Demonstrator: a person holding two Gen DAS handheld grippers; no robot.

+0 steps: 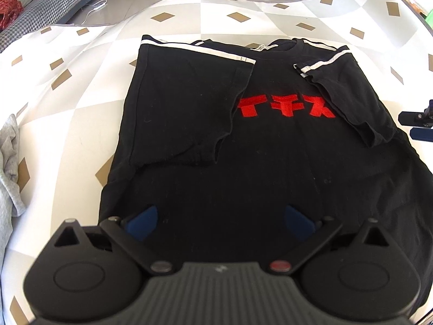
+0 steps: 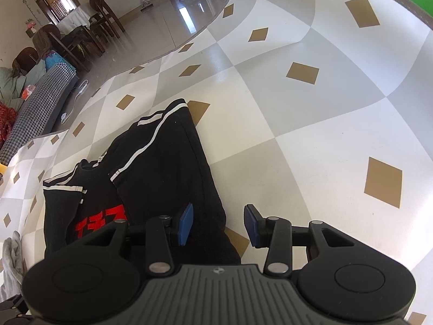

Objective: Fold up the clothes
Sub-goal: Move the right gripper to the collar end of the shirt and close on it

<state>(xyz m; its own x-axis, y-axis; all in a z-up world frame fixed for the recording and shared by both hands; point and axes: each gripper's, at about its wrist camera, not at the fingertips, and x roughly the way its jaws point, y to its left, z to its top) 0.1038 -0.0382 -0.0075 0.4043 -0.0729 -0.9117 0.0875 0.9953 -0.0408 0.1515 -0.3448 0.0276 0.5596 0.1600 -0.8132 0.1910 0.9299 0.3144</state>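
A black T-shirt (image 1: 270, 162) with red characters (image 1: 286, 107) lies flat on the table, collar at the far side. Both white-striped sleeves are folded inward over the chest. My left gripper (image 1: 220, 220) hovers over the shirt's near hem, its blue pads (image 1: 143, 222) spread wide with nothing between them. In the right wrist view my right gripper (image 2: 218, 224) stands partly open above the T-shirt's (image 2: 167, 176) right side edge; the cloth edge runs under the gap and the pads (image 2: 185, 224) do not press on it. The right gripper (image 1: 416, 124) also shows at the left wrist view's right border.
The table (image 2: 311, 135) wears a white and grey checked cover with tan diamonds. A grey garment (image 1: 10, 162) lies crumpled at the left edge. Beyond the far table edge are a tiled floor, a houndstooth sofa (image 2: 40, 108) and dining chairs.
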